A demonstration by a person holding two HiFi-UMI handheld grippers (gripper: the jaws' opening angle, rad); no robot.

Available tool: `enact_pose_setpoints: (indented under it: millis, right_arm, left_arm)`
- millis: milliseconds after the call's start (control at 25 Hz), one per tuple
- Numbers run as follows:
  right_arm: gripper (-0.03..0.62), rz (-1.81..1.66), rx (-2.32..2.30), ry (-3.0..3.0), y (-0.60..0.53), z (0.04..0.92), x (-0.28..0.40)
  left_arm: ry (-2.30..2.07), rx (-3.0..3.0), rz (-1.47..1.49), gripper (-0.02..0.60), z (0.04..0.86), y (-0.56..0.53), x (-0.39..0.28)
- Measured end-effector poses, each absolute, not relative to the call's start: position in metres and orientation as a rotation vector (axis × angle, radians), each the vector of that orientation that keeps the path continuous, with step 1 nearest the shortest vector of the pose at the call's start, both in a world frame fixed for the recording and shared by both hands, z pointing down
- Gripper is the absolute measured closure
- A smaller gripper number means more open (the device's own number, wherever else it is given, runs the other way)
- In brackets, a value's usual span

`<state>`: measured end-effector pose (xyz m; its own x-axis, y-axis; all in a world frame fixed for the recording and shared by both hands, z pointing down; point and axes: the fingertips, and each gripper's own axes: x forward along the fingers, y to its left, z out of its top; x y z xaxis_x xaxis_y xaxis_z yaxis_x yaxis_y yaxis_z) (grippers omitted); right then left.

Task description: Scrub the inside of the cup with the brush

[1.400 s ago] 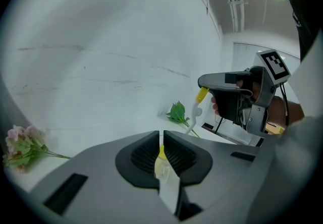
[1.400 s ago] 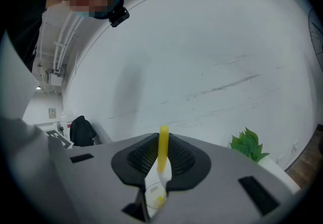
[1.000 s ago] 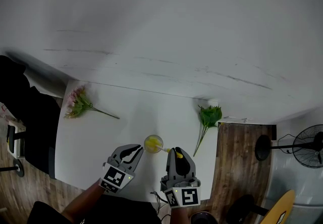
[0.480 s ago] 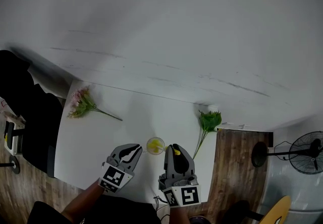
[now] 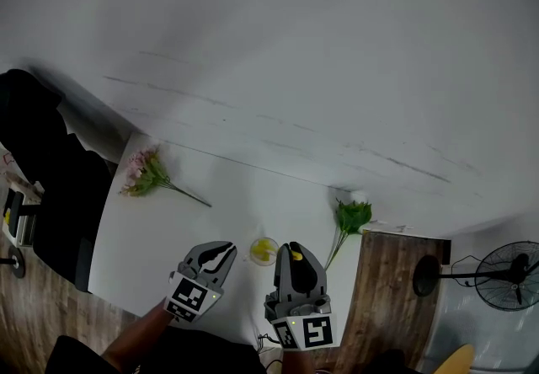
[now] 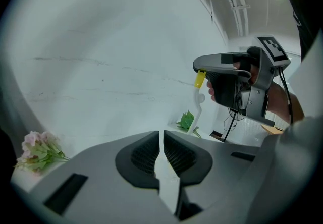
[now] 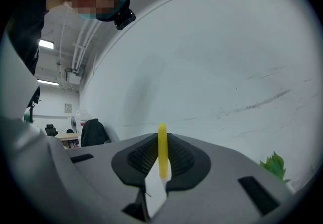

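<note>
A clear cup (image 5: pixel 264 250) with yellow showing inside stands on the white table (image 5: pixel 168 229) near its front edge. My left gripper (image 5: pixel 229 251) is shut on the cup's wall, a pale translucent strip between its pads (image 6: pixel 164 167). My right gripper (image 5: pixel 290 251) is just right of the cup and shut on the brush's yellow handle (image 7: pixel 162 150). In the left gripper view the brush (image 6: pixel 197 104) hangs down from the right gripper, white stem below a yellow end. Its lower part is hidden behind my left jaws.
A pink flower sprig (image 5: pixel 143 174) lies at the table's far left and a green leafy sprig (image 5: pixel 349 216) at its far right corner. A white wall rises behind. A dark chair (image 5: pixel 42 170) stands left, with wood floor and a fan (image 5: pixel 505 275) to the right.
The head view has tilted, so the table and flowers sit lower and to the right in frame. Both grippers keep their holds. The right gripper's tip stands slightly closer to the cup.
</note>
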<state>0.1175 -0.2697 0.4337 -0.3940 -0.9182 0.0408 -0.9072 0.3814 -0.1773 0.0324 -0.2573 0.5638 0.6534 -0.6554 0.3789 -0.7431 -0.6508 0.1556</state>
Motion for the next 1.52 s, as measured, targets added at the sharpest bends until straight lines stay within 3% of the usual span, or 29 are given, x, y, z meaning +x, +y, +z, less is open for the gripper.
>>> enact_pose_setpoints:
  millis: [840,1520]
  right_arm:
    - [0.523,-0.431,-1.650,2.577,-0.296,0.485,0.096]
    - [0.530,-0.381,-1.708,2.550,-0.289,0.470,0.110]
  left_arm:
    - [-1.148,2.520,0.442,0.538,0.582,-0.268,0.027]
    - [-1.152,2.553,0.425,0.538,0.569,-0.264,0.029]
